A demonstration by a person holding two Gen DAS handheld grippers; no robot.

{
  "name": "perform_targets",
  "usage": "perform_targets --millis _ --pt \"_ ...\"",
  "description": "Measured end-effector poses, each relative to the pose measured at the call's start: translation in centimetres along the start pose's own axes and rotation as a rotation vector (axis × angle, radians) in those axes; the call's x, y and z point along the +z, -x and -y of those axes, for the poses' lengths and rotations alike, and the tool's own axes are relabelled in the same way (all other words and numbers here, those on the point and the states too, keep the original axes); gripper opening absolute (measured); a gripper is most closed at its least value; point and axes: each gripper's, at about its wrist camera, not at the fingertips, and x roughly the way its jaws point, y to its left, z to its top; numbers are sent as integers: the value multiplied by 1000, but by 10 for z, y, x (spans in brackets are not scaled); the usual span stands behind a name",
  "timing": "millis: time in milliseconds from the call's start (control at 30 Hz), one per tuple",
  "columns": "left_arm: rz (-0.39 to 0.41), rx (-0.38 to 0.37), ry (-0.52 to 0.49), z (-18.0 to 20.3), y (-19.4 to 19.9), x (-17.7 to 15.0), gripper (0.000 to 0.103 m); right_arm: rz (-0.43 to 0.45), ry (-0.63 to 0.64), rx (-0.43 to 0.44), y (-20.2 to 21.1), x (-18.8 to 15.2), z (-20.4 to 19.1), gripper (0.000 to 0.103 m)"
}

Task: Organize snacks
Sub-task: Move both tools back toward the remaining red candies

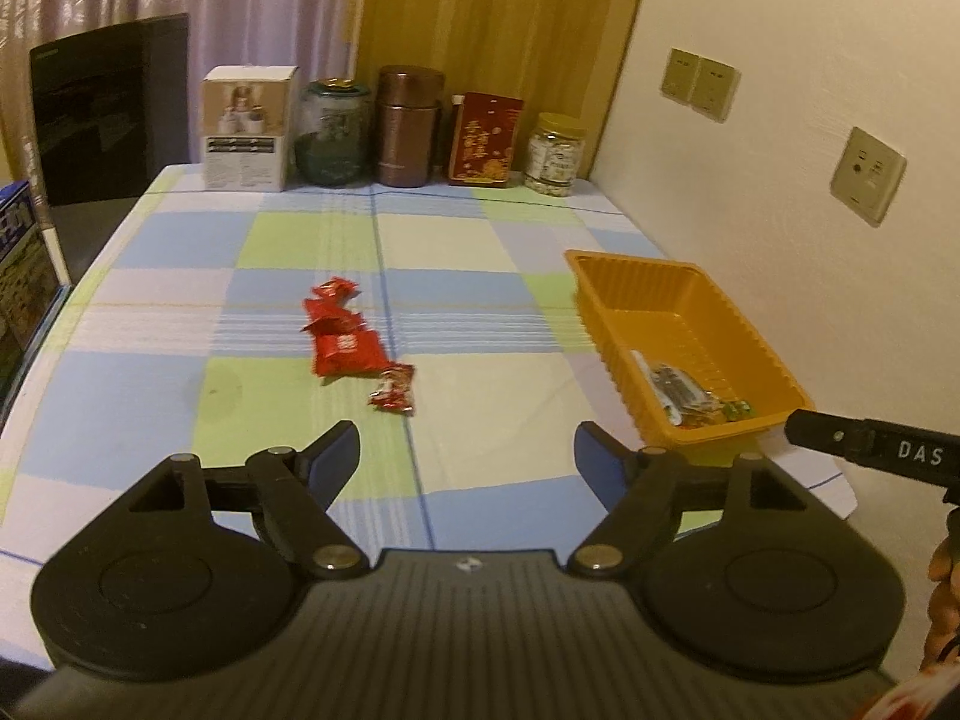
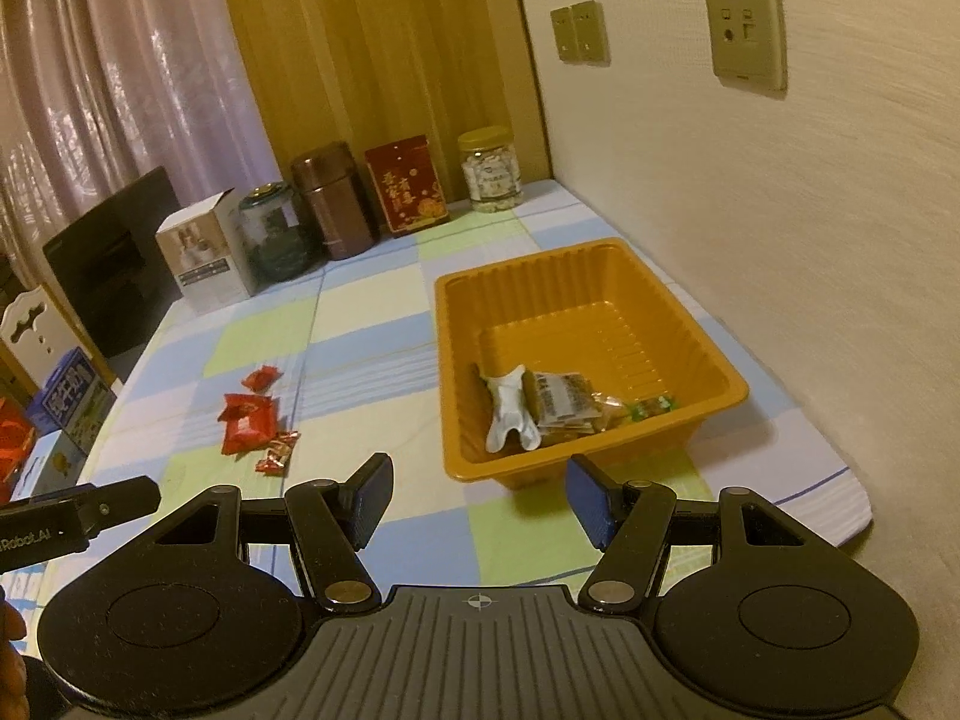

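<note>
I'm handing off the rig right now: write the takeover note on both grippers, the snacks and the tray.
Left hand-held gripper: open, empty. Right hand-held gripper: open, empty.
Orange tray sits by the wall, with a white packet, a labelled packet and a green candy already inside.
Left to do: the red snack packets and one small wrapped candy on the checked tablecloth go into the tray.
</note>
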Motion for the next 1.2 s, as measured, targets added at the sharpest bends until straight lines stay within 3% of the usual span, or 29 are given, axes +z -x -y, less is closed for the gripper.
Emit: perform_targets --millis 733,1200 --pt "23 100 83 -65 7 7 81 -22 54 59 -23 -3 -47 64" --pt "-17 133 59 -100 -29 23 83 -54 105 115 -78 -1 -93 63"
